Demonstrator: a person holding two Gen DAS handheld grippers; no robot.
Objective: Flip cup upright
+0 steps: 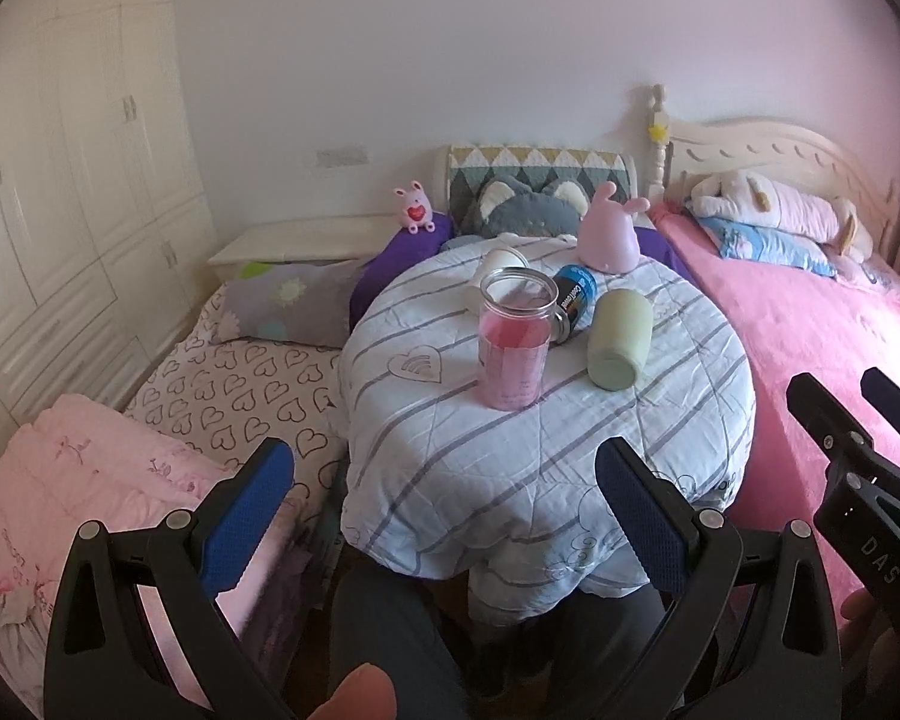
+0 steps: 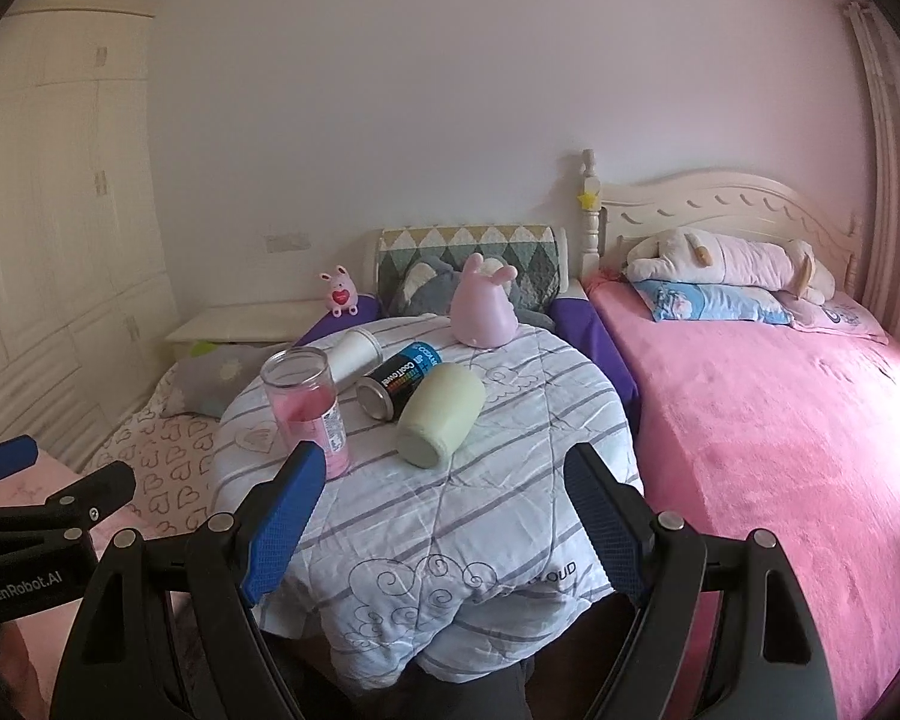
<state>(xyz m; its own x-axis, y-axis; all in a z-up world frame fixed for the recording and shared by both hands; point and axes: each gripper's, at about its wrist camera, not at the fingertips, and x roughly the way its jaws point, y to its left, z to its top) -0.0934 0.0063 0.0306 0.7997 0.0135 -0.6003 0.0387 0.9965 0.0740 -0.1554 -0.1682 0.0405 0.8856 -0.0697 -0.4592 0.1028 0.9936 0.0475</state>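
A pale green cup (image 1: 618,339) lies on its side on the round table's striped cloth (image 1: 510,450), base toward me; it also shows in the right wrist view (image 2: 441,415). A clear cup with pink lower half (image 1: 515,345) (image 2: 309,408) stands upright to its left. A white cup (image 1: 498,267) (image 2: 354,354) and a black-and-blue can (image 1: 573,300) (image 2: 399,387) lie on their sides behind. My left gripper (image 1: 444,510) is open and empty, short of the table's near edge. My right gripper (image 2: 444,516) is open and empty, over the near edge, below the green cup.
A pink rabbit toy (image 1: 609,234) stands at the table's back. A pink bed (image 2: 780,420) lies to the right, a heart-print bed (image 1: 240,390) with folded pink bedding (image 1: 90,480) to the left. A wardrobe (image 1: 60,210) fills the far left.
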